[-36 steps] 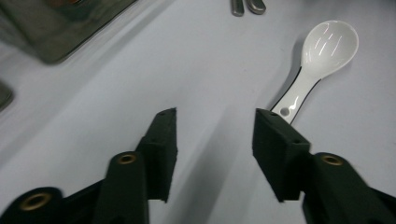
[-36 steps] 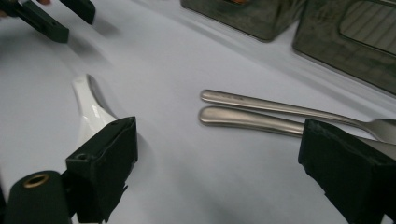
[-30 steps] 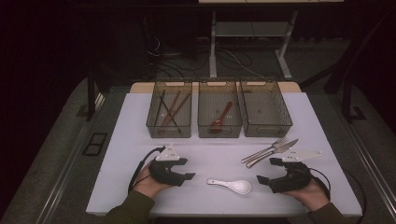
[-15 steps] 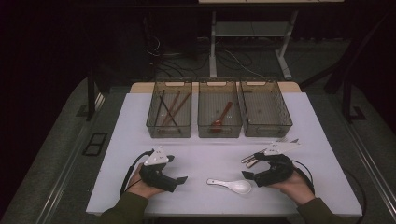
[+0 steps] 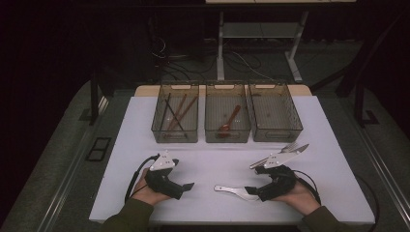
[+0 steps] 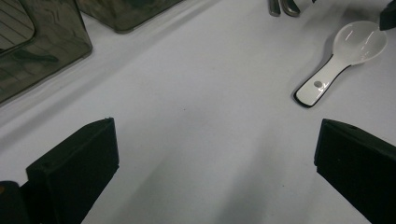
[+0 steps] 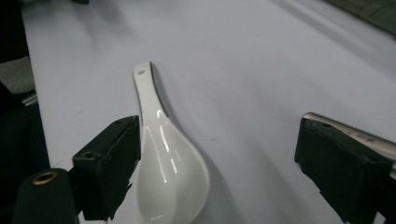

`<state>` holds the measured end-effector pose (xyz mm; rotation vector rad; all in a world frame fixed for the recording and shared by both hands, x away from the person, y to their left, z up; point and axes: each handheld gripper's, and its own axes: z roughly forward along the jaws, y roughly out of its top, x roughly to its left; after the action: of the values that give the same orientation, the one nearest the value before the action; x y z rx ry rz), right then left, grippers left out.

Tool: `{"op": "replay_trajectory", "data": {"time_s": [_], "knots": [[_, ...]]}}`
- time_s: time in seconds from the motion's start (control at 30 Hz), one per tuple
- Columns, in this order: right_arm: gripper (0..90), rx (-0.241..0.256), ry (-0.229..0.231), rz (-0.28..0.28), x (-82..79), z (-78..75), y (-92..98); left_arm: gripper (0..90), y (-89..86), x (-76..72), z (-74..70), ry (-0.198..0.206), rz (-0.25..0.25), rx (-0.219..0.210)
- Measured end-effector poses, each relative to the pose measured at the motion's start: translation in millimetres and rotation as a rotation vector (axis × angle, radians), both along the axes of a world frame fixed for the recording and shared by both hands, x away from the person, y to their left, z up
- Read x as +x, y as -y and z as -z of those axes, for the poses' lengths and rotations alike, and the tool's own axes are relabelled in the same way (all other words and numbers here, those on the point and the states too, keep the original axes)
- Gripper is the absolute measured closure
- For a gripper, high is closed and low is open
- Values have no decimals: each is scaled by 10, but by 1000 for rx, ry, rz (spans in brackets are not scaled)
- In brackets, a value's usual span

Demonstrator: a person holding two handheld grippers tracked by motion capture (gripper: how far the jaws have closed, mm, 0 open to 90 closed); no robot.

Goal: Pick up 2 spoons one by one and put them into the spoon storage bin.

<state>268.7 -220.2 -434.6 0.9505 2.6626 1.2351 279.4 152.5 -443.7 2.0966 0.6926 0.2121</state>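
One white spoon [image 5: 236, 191] lies flat (handle leftward, bowl toward the right gripper [image 5: 256, 192]).

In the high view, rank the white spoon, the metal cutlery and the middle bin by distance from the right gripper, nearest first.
1. white spoon: at the right gripper, on its left.
2. metal cutlery: just behind it.
3. middle bin: farthest, at the table's back.

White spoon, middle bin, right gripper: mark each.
White spoon [image 7: 170, 172], right gripper view, on the bowl.
Middle bin [image 5: 227, 138], high view, on the near wall.
Right gripper [image 5: 252, 192], high view, between the jaw tips at the spoon's bowl.
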Motion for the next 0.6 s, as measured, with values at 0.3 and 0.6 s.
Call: {"op": "replay_trajectory", "data": {"time_s": [0.3,0.6], "knots": [[245,-25,-31,-46,-65,68,-19,0,24,-6,11,-7,14,13],[409,-29,-57,-89,-73,85,-27,0,33,-8,13,-9,24,16]]}}
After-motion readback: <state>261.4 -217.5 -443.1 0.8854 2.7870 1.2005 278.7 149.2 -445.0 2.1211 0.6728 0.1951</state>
